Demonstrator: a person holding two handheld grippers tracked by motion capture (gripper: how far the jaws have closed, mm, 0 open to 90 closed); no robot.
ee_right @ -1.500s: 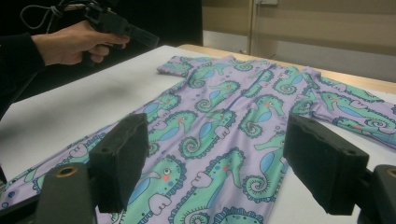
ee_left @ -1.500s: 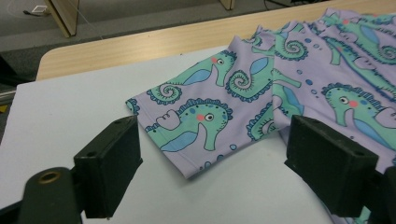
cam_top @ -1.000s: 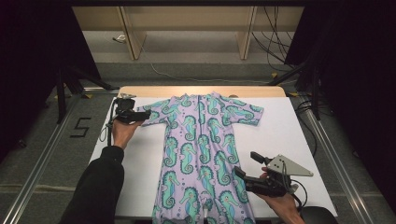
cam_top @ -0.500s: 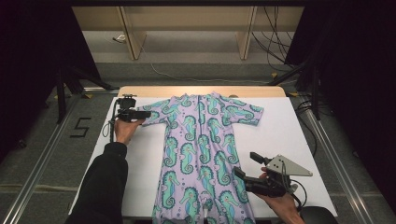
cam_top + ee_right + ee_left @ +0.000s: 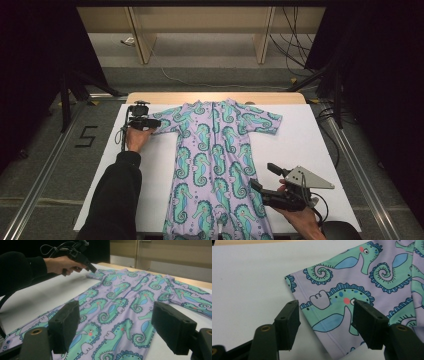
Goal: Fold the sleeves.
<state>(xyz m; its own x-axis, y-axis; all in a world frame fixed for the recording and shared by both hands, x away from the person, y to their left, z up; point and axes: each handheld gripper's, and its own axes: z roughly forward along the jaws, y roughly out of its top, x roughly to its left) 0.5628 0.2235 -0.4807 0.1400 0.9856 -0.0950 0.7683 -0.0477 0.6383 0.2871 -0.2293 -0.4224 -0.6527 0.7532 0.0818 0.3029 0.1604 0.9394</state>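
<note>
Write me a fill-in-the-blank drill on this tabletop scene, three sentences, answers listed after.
1. The garment spread flat on the white table is printed with green ____.
2. The left tool has its jaws standing either side of the hem of one short ____, not yet pressing on it.
3. The right tool sits near the garment's lower part with its jaws ____.

Missing words: seahorses; sleeve; open

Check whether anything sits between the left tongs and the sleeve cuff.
Nothing visible does. The left tongs straddle the sleeve cuff of the seahorse suit; their jaws have just been closing, pads not yet pressing the fabric.
</note>
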